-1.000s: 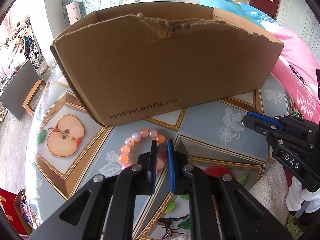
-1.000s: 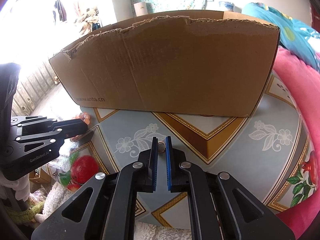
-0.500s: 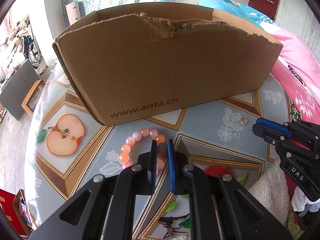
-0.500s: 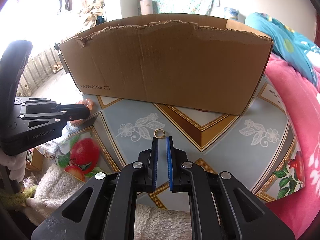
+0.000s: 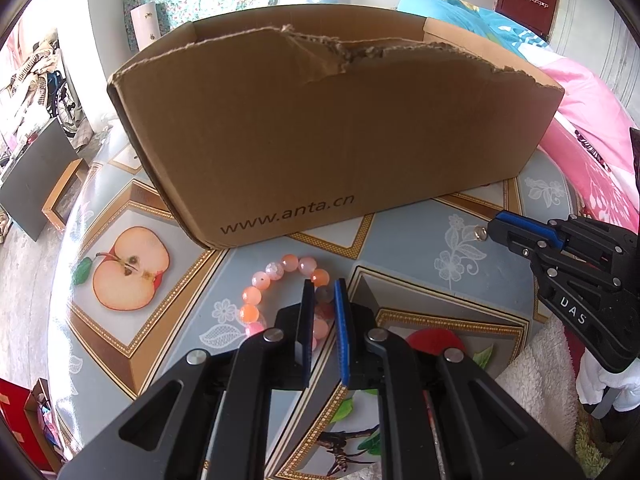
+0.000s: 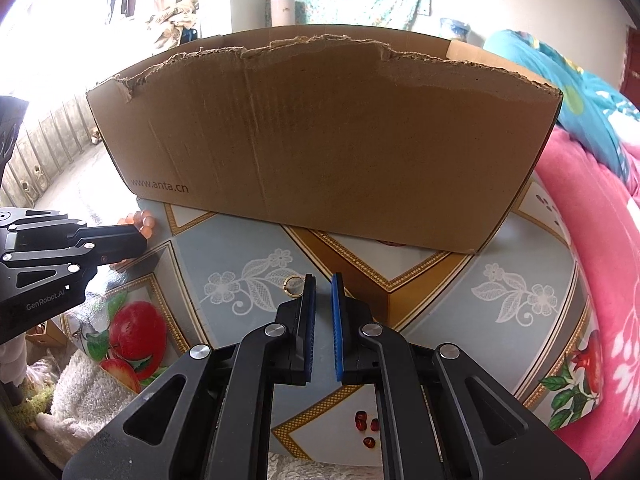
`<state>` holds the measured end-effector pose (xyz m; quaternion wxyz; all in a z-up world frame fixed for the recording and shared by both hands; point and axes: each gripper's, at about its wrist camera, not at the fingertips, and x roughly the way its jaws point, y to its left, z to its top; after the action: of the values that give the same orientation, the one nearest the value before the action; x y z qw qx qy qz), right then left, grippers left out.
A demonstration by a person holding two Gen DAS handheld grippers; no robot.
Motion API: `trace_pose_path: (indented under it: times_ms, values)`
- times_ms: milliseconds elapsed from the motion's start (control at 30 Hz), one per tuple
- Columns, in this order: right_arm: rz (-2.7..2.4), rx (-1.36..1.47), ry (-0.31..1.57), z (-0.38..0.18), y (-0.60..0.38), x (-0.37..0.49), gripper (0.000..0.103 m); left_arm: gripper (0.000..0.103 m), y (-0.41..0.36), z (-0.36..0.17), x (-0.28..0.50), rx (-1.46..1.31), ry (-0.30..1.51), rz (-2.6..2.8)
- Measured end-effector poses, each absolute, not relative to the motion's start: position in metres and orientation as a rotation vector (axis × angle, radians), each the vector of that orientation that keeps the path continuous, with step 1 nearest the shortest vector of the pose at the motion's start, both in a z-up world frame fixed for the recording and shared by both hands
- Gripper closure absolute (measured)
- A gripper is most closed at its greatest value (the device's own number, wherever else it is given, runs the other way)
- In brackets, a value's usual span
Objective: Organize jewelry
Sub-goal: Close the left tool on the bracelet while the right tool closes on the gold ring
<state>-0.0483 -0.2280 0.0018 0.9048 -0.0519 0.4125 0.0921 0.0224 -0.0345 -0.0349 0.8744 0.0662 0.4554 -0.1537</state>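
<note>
Ring (image 6: pixel 294 284) just left of right tool (image 6: pixel 321 286), seemingly apart

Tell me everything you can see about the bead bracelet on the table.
The bracelet is a loop of round, glossy beads in orange, pink and pale mottled tones, looking like polished stone or glass. It lies flat on the patterned table, just in front of the cardboard box, near its printed web address but not touching it. The left gripper has its narrowly parted fingers around the loop's near right side, hiding part of it. In the right wrist view only a few orange beads show behind that gripper.
</note>
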Motion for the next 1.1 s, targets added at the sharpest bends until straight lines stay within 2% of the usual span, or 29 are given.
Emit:
trace_pose_path:
  times_ms: [100, 167, 233, 433, 567, 1100]
  values:
    - [0.231, -0.066, 0.848, 0.004, -0.233, -0.047, 0.093, 0.094, -0.035, -0.035, 0.023, 0.138, 0.951, -0.323]
    - [0.247, -0.076, 0.852, 0.004, -0.231, -0.048, 0.077, 0.093, -0.035, -0.035, 0.023, 0.138, 0.951, -0.322]
    - [0.244, -0.092, 0.846, 0.003, -0.227, -0.047, 0.074, 0.093, -0.035, -0.035, 0.023, 0.137, 0.951, -0.323]
    - [0.245, -0.118, 0.843, -0.004, -0.218, -0.034, 0.075, 0.093, -0.035, -0.035, 0.023, 0.138, 0.951, -0.324]
    - [0.263, -0.141, 0.839, -0.005, -0.212, -0.038, 0.092, 0.093, -0.035, -0.035, 0.023, 0.138, 0.95, -0.323]
    - [0.263, -0.056, 0.837, 0.012, -0.257, -0.034, 0.094, 0.093, -0.036, -0.034, 0.024, 0.139, 0.951, -0.323]
